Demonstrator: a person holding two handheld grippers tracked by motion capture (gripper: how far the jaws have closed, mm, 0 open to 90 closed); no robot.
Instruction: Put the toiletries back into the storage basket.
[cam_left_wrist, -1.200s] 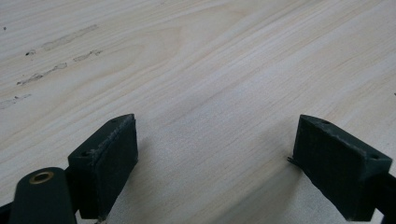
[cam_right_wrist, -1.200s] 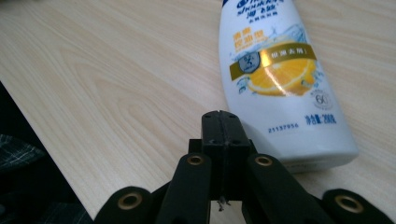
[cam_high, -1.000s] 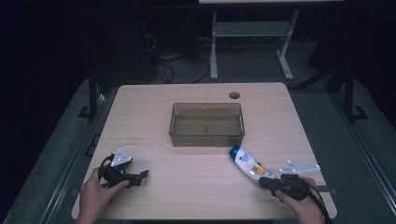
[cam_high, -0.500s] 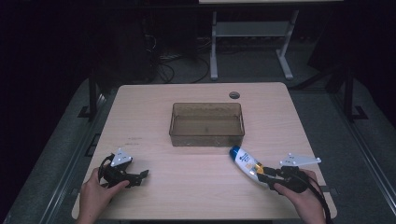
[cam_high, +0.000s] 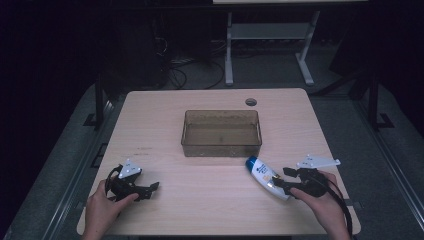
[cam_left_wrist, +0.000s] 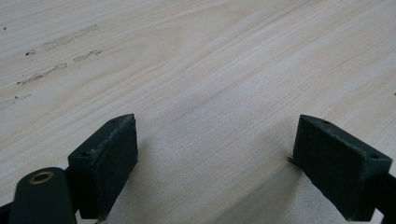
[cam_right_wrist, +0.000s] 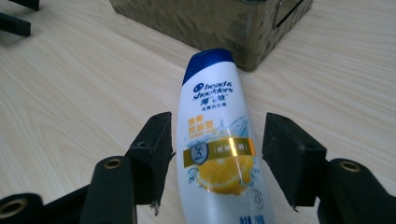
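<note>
The right tool (cam_right_wrist: 217, 154) has just been opening; its jaws stand apart on either side of the shampoo bottle (cam_right_wrist: 218, 144), which lies flat on the counter (cam_high: 210, 200), cap toward the brown bin (cam_high: 221, 133). The left tool (cam_left_wrist: 215, 163) rests open and empty.

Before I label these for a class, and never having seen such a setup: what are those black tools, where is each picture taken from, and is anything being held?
A person sits at a wooden table and holds a hand-operated two-jaw gripper in each hand; there is no robot arm. The high view looks down from above the person's side. The other two pictures come from cameras riding on the grippers, looking along their black jaws.

On the table stand a clear brownish bin and, lying flat just in front of it, a white shampoo bottle with a blue cap.

The right gripper has just been opening: the bottle lies between its jaws, but the pads stand clear of its sides, so it is not gripped. The left gripper is open over bare wood, holding nothing.
</note>
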